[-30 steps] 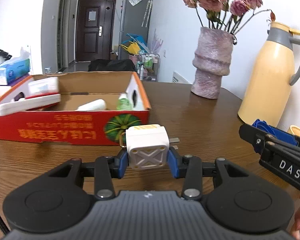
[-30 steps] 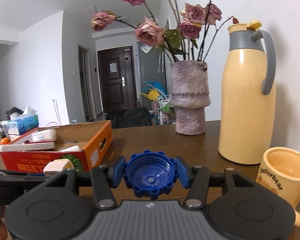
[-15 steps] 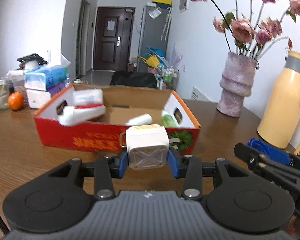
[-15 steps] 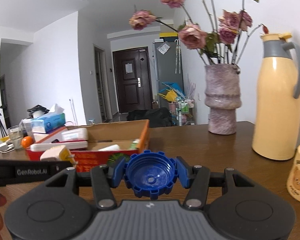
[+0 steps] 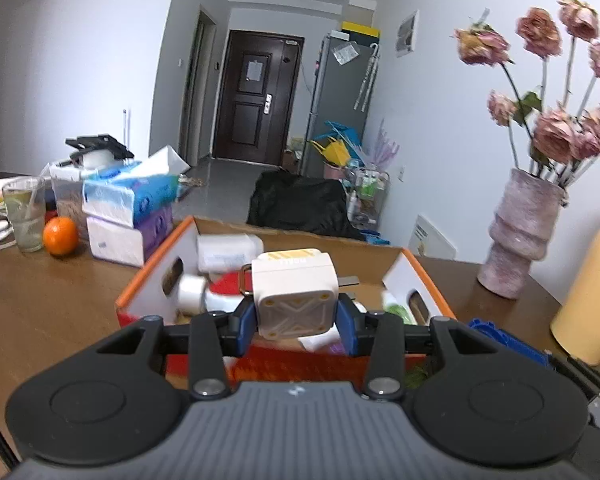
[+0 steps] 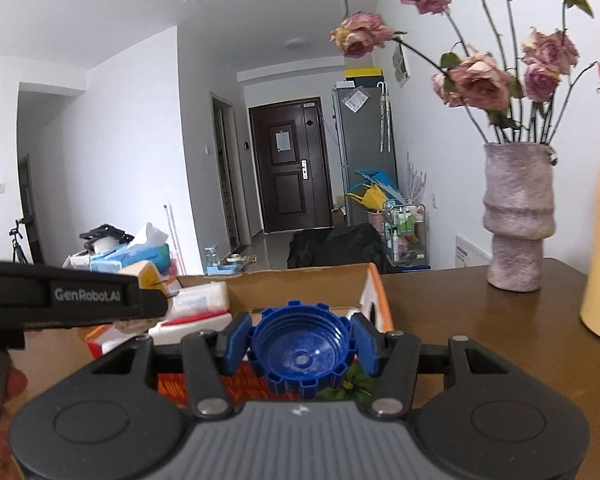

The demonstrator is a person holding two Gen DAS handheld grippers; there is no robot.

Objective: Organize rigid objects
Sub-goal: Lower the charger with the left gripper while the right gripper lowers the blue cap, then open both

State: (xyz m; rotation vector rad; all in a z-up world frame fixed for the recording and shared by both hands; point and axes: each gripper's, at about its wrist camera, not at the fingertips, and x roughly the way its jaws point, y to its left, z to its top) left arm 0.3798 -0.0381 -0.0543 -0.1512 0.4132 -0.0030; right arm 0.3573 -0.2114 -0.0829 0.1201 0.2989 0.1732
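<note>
My left gripper (image 5: 296, 322) is shut on a white plug adapter (image 5: 294, 294) and holds it over the near edge of an open orange cardboard box (image 5: 148, 284). The box holds white bottles and other items. My right gripper (image 6: 300, 346) is shut on a blue ribbed bottle cap (image 6: 300, 354), just in front of the same box (image 6: 376, 300). The left gripper's body (image 6: 72, 296) crosses the left of the right wrist view, and the cap shows at the right of the left wrist view (image 5: 504, 338).
A pink vase of dried roses (image 5: 520, 232) and a yellow thermos (image 5: 592, 292) stand on the wooden table (image 5: 52, 300) at the right. Tissue boxes (image 5: 128, 208), an orange (image 5: 60, 236) and a glass (image 5: 24, 212) stand at the left.
Both grippers have risen and moved toward the box. The adapter has gone from in front of the box's side to over its near edge. Both grips are unchanged.
</note>
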